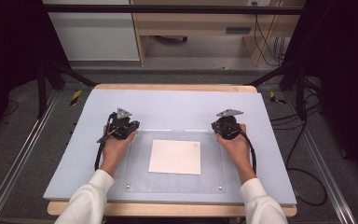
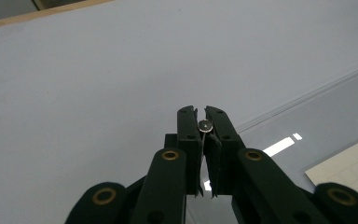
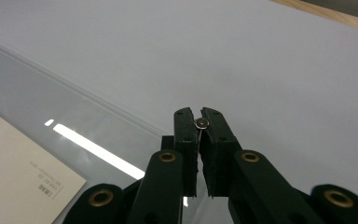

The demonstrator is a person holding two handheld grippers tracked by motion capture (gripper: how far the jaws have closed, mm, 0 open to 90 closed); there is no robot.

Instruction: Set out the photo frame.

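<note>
A clear plastic plate [image 1: 140,172] lies on a pale grey mat [image 1: 177,105], with a white sheet of paper [image 1: 175,157] at its middle. Small metal studs [image 1: 128,186] mark its near corners. My left gripper [image 1: 133,125] is at the plate's far left corner and my right gripper [image 1: 216,126] at its far right corner. In the left gripper view the jaws of the left gripper [image 2: 205,122] are closed on a small round metal stud [image 2: 205,125]. The right gripper [image 3: 200,120] pinches a similar stud [image 3: 201,123] the same way.
The mat covers a wooden table whose edge [image 1: 172,87] shows at the back. Black frame posts [image 1: 42,79] stand at both sides, and cables [image 1: 303,186] lie on the floor at the right. Bare mat stretches beyond the plate.
</note>
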